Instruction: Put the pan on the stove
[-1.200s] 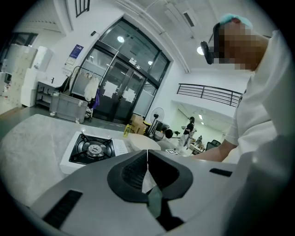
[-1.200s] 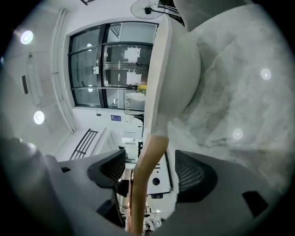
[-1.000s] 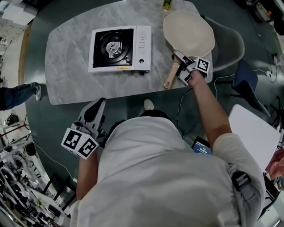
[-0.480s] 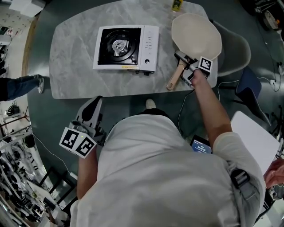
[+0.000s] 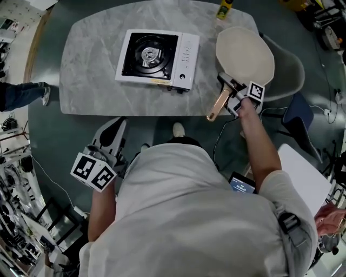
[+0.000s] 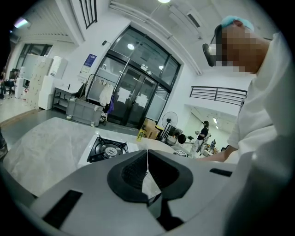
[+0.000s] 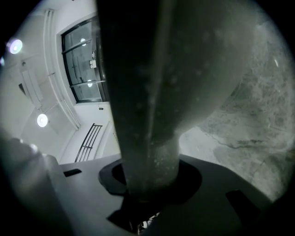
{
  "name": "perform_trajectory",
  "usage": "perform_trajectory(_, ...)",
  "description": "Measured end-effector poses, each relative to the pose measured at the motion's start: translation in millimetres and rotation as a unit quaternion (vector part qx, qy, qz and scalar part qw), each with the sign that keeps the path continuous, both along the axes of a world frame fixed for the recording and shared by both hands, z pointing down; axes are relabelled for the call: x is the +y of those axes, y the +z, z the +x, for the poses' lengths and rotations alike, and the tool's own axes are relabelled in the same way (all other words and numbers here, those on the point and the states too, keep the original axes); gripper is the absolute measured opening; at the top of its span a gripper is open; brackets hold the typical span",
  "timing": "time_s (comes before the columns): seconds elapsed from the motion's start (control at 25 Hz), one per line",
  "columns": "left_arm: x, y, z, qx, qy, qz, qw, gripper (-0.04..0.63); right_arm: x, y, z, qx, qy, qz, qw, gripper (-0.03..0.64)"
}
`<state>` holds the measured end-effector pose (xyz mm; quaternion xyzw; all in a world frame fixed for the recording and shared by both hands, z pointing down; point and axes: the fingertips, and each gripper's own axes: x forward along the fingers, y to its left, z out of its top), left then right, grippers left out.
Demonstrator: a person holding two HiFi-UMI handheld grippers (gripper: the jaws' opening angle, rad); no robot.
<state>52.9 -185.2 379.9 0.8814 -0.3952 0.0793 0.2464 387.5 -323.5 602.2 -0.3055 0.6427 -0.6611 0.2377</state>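
Note:
A cream-lined pan [image 5: 244, 51] with a wooden handle [image 5: 218, 105] is at the right end of the marble table [image 5: 92, 70]. My right gripper [image 5: 233, 93] is shut on the handle's neck close to the pan's body. In the right gripper view the grey pan [image 7: 175, 69] fills the frame, with its neck clamped between the jaws of the right gripper [image 7: 150, 184]. The white single-burner stove [image 5: 157, 57] stands mid-table, to the pan's left, also visible as the stove [image 6: 108, 150]. My left gripper [image 5: 114, 130] hangs shut and empty below the table's near edge, its jaws meeting in the left gripper view [image 6: 147, 154].
A yellow bottle [image 5: 224, 8] stands at the table's far edge behind the pan. A grey chair [image 5: 289, 70] sits right of the table, and a white tabletop [image 5: 303, 173] lies further right. Someone's leg [image 5: 21, 97] shows at the left.
The right gripper's jaws have closed on the pan's handle. The handle's end now reaches the table's near edge. The left gripper has stayed put.

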Motion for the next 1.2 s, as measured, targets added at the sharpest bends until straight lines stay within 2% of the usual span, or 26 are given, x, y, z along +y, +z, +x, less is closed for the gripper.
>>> perform_trajectory(0.28, -3, 8, -4, 0.013, 0.003, -0.004, 0.9999, 0.02, 17, -54, -32, 0.0, -0.067, 0.026, 0.997, 0.126)
perform_trajectory(0.52, 4, 4, -18, 0.024, -0.005, 0.002, 0.9997, 0.02, 20, -94, -85, -0.004, -0.145, 0.055, 0.988, 0.127)
perform_trajectory(0.76, 16, 4, -39, 0.029, -0.034, 0.006, 0.999, 0.02, 22, -113, -151, -0.009, -0.234, 0.072, 0.969, 0.127)
perform_trajectory(0.96, 31, 4, -61, 0.03, -0.064, 0.009, 0.9975, 0.02, 23, -113, -209, -0.011, -0.304, 0.078, 0.949, 0.128)
perform_trajectory(1.2, 49, 7, -89, 0.025, -0.103, 0.003, 0.9943, 0.02, 22, -99, -265, -0.01, -0.362, 0.06, 0.93, 0.129)
